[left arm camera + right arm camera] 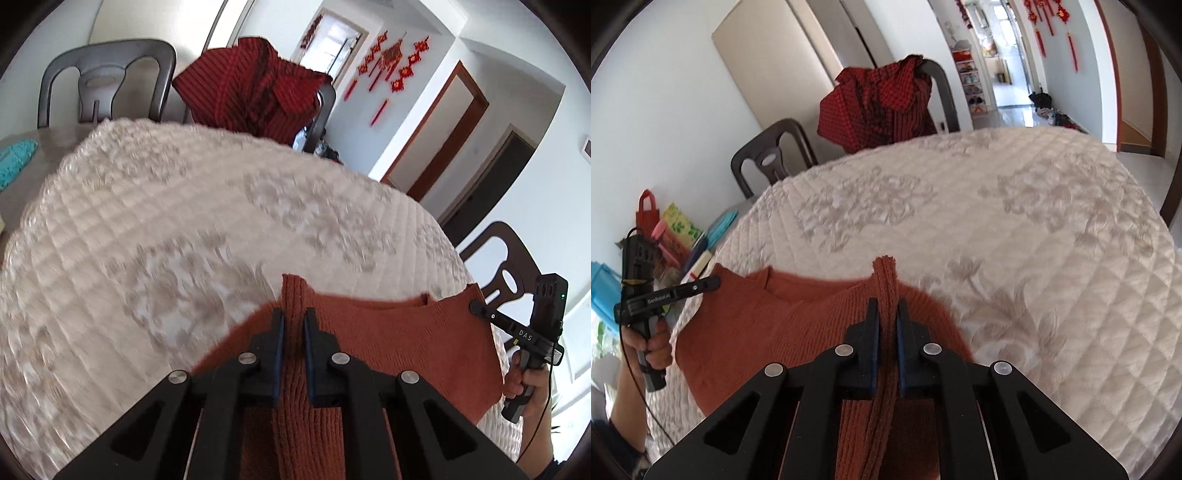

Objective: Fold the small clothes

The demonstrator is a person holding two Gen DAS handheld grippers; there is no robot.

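A rust-orange knitted garment [399, 339] lies at the near edge of a table covered with a cream quilted cloth [184, 221]. My left gripper [293, 319] is shut on a ribbed fold of its fabric, which stands up between the pads. In the right wrist view the same garment [768, 325] stretches to the left, and my right gripper [886, 312] is shut on a bunched ribbed edge that pokes up past the fingertips. Each view shows the other gripper at the garment's far corner: the right gripper [476, 307] and the left gripper [714, 282], both held by a hand.
A dark red checked garment [255, 85] hangs over a grey chair [942, 96] behind the table. Another grey chair [107, 77] stands at the back left, a brown one [506, 258] at the right. A red bag [646, 214], a teal cloth [14, 158] and other items sit at the table's left.
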